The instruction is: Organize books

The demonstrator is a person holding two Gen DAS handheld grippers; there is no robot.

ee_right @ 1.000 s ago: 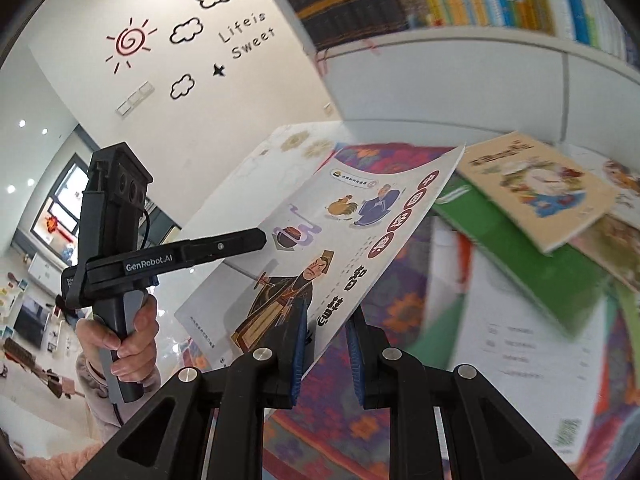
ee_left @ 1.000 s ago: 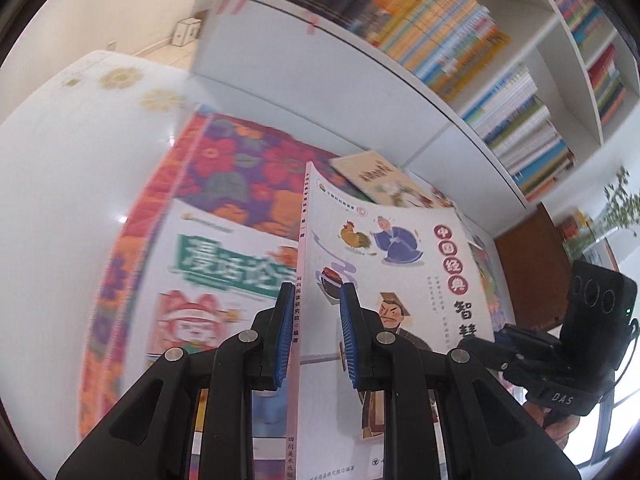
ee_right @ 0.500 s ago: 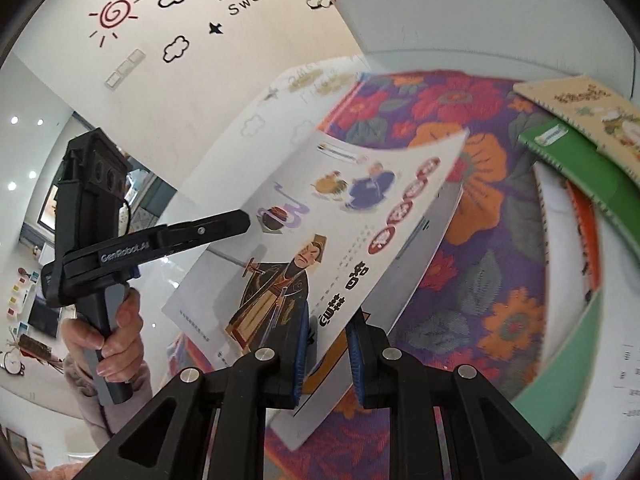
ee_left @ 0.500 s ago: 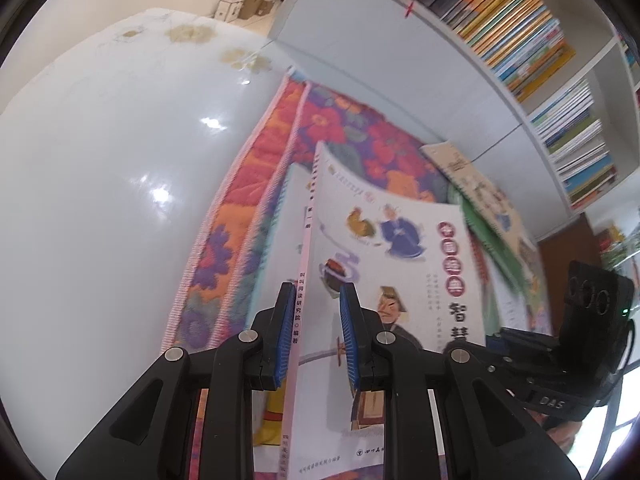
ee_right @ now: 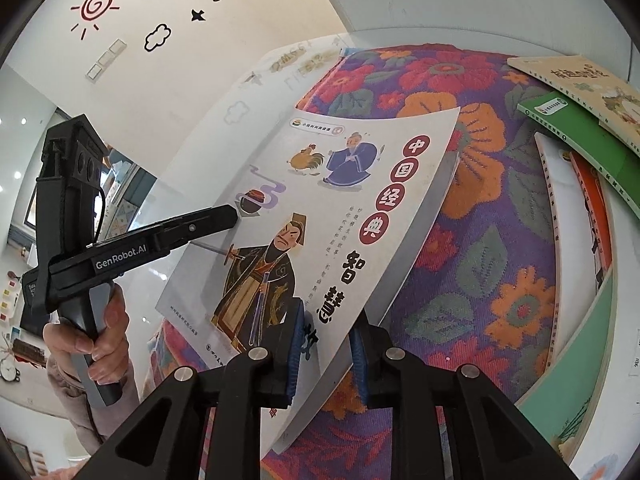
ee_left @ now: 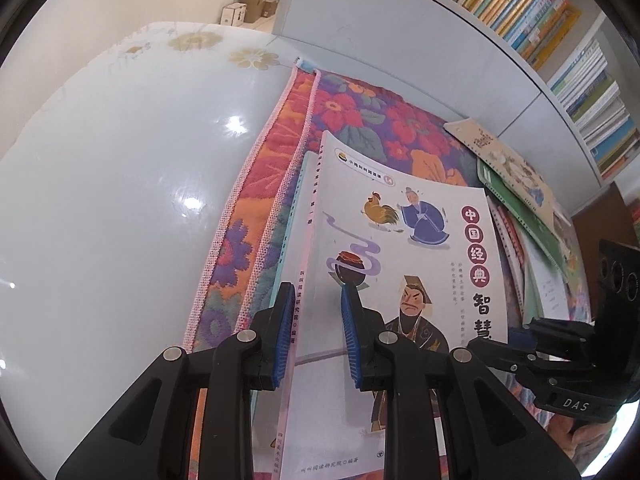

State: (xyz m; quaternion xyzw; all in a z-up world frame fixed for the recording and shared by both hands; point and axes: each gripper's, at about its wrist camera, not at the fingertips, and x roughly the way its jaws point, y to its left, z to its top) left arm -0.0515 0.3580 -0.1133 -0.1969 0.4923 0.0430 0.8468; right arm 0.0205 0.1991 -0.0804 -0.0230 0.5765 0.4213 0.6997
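The lower end of the picture book (ee_left: 400,240) was cut off by the frame edge and partly covered by the left claw (ee_left: 314,300). A second, teal-edged book (ee_left: 294,216) lay under it, showing only a thin strip. The pile of other books (ee_left: 520,184) at the right overlapped so much that their count could not be told. Of the person only a hand (ee_right: 96,344) and a sleeve showed. On the left was a glossy white table (ee_left: 100,200) with pale flower prints; next to it lay a bright flowered cloth (ee_left: 360,120) with pink edging, under the books. Cardboard boxes (ee_left: 248,8) stood on the floor by a cream wall, and the right wrist view showed a sun decal (ee_right: 96,6) with clouds and lettering. A white bookcase (ee_left: 520,20) rose behind the cloth, its shelves packed with upright, colourful books. The picture book lay on the teal-edged one at the cloth's left side, its cover bowed upward. The left claw was closed on the book's spine edge. The right claw (ee_right: 326,320) had the cover's opposite edge between its blue pads, and its jaws were opening.
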